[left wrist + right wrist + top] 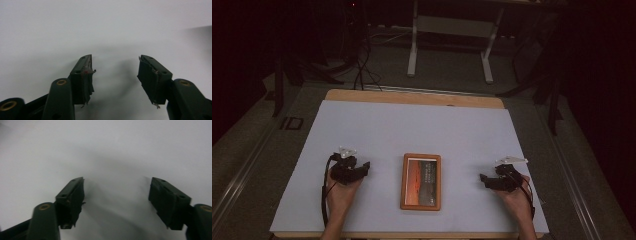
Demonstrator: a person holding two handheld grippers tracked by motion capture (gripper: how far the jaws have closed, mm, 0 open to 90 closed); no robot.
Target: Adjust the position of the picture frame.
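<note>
Orange-brown framed picture (421,181) lies flat on the pale sheet covering the table (412,125), roughly centre-front, untouched. Left gripper (364,167) sits at the frame's 9 o'clock, well apart from it, pointing toward it; jaws parted, nothing between them, bare sheet beyond in the left gripper view (115,72). Right gripper (483,179) sits at the frame's 3 o'clock, also well apart, aimed inward; jaws spread wide and empty, blank sheet ahead in the right gripper view (116,197). Both hands rest low near the table's front edge. Progress judged: nothing done yet, looks like the start pose. No contact with the frame, no lift, no shift. Left to do: close in on the frame from both sides, grip or nudge its edges, then whatever handling follows.
</note>
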